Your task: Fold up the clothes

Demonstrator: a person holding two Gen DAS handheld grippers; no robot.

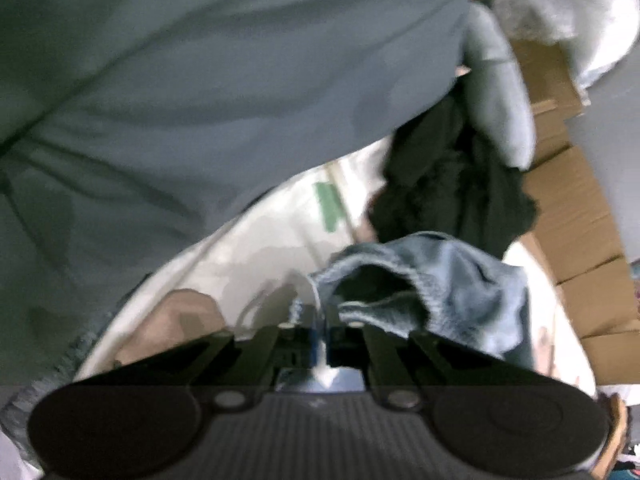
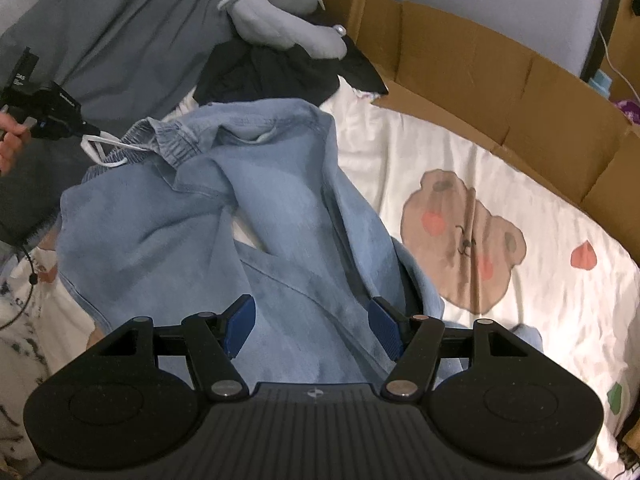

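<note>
The light blue denim trousers (image 2: 224,216) lie crumpled on a bed with a cream sheet (image 2: 520,184) printed with a bear, the waistband toward the far side and the legs running back under the right gripper (image 2: 312,328). The left gripper (image 2: 90,130) has its fingers fully closed on the white drawstring (image 2: 106,148) at the waistband, and the cord is drawn tight between gripper and cloth. In the left wrist view the drawstring (image 1: 316,304) passes between the closed fingers, with the elastic waistband (image 1: 380,276) bunched just beyond. The right gripper hovers over the middle of the trousers with its fingers (image 2: 240,320) wide apart; the denim lies below them, but the pads do not press on it, so it holds nothing.

The cloth looks soft and thin for denim, so it should drape and slide easily and will not keep any shape. The cord is probably a weak place to pull: it may slip through its channel and gather the waist instead of moving the garment. A firmer hold would be the waistband hem itself at one corner, with the right gripper taking the other corner or a leg cuff. Behind the trousers a dark garment (image 2: 280,72) and a grey neck pillow (image 2: 280,20) lie close by.
</note>
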